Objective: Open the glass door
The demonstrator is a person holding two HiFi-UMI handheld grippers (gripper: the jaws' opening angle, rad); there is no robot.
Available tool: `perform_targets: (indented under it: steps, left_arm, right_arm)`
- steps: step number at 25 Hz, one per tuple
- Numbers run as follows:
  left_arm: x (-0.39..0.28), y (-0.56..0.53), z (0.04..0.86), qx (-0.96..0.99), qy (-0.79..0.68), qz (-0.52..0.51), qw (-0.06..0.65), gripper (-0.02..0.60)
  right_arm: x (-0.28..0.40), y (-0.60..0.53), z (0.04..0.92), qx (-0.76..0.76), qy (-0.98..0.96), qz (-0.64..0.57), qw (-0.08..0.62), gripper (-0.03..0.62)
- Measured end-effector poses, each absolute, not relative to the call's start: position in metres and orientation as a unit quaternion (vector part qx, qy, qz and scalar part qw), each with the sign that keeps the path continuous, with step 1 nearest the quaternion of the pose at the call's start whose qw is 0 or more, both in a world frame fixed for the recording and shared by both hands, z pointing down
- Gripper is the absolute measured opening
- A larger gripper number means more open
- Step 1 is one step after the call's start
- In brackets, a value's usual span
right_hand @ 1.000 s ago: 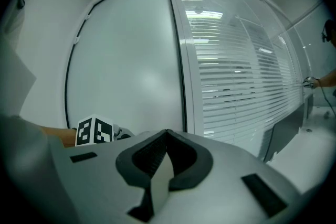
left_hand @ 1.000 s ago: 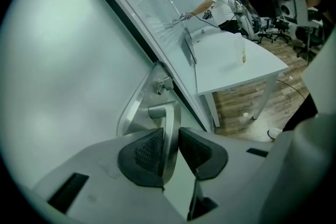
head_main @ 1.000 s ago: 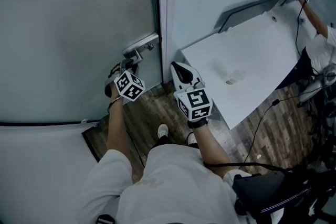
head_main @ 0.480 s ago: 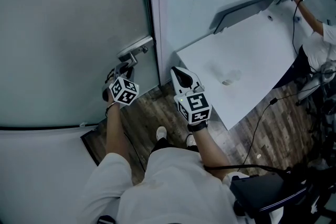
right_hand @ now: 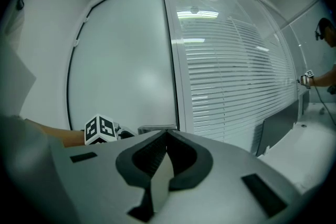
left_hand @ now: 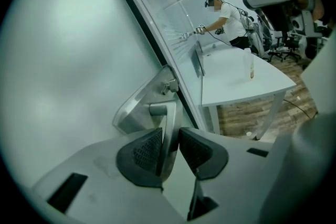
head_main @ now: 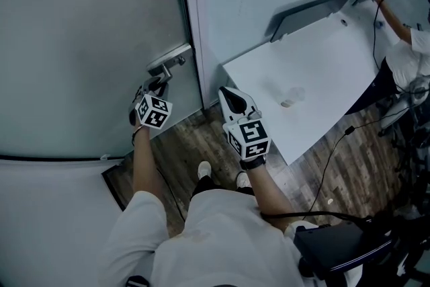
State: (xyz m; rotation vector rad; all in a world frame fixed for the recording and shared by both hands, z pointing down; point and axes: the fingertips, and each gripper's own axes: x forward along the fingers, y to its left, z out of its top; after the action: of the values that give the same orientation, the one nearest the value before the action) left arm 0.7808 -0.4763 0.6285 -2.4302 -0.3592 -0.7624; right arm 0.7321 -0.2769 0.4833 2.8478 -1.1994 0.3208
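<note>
Door handle (left_hand: 170,115) clamped in left gripper (left_hand: 169,136) jaws; right gripper (right_hand: 167,136) jaws closed, empty.

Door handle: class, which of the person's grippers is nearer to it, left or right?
Left. The left gripper has its jaws closed on the door handle. The right gripper, jaws shut and empty, is held apart to the handle's right, facing the door frame.

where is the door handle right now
In the head view the door handle is left of centre, at the right edge of the glass door beside the frame, clamped in the left gripper.
</note>
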Motion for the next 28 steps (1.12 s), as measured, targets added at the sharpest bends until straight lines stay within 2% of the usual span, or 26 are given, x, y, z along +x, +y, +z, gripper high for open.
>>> perform_targets:
  steps: [11, 22, 28]
  left_arm:
    - [0.774, -0.471, 0.641, -0.884, -0.119, -0.336, 0.302, 0.091]
    - [0.752, -0.466, 0.638, -0.83, -0.078, -0.393, 0.389, 0.091]
    - [0.734, -0.453, 0.638, -0.827, -0.06, -0.409, 0.381, 0.091]
  right_arm:
    - [0.719, -0.258, 0.47, 0.917, -0.389, 0.084, 0.012, 0.003]
    - [0.7, -0.201, 0.45, 0.926, -0.372, 0.065, -0.001, 0.003]
    - [0.693, -0.166, 0.438, 0.928, -0.368, 0.05, -0.01, 0.003]
